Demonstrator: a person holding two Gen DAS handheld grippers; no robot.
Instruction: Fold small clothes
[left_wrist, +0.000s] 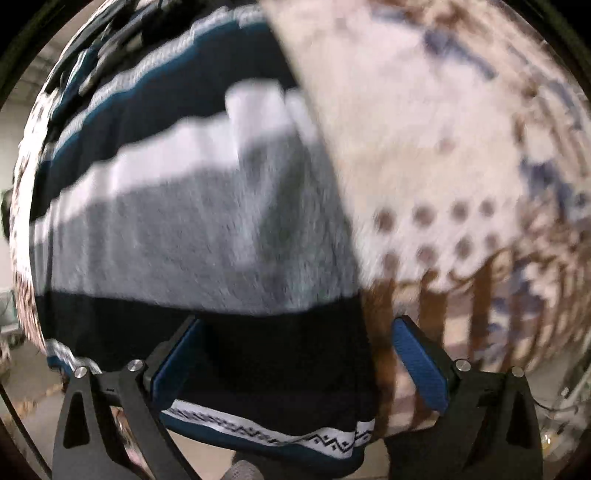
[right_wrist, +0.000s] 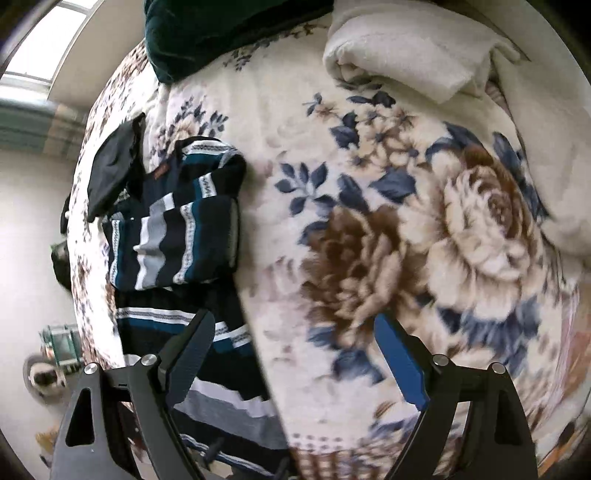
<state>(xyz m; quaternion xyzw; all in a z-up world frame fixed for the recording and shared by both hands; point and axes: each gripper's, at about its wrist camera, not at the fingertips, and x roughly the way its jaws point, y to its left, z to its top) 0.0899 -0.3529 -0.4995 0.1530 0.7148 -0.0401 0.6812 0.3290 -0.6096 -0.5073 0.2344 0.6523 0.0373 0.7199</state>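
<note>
A striped knit sweater in navy, teal, white and grey fills the left half of the blurred left wrist view. My left gripper points down over its dark band near the patterned hem. The jaws stand wide apart and the pads press on nothing. In the right wrist view the sweater lies at the left, its upper part folded into a block and its lower part stretching under my left finger. My right gripper is open above the floral blanket, beside the sweater's right edge, with nothing between its pads.
The floral blanket covers the bed. A black garment lies at the sweater's far left. Dark green cloth and a rolled cream blanket sit along the far side. The bed edge and floor are at the left.
</note>
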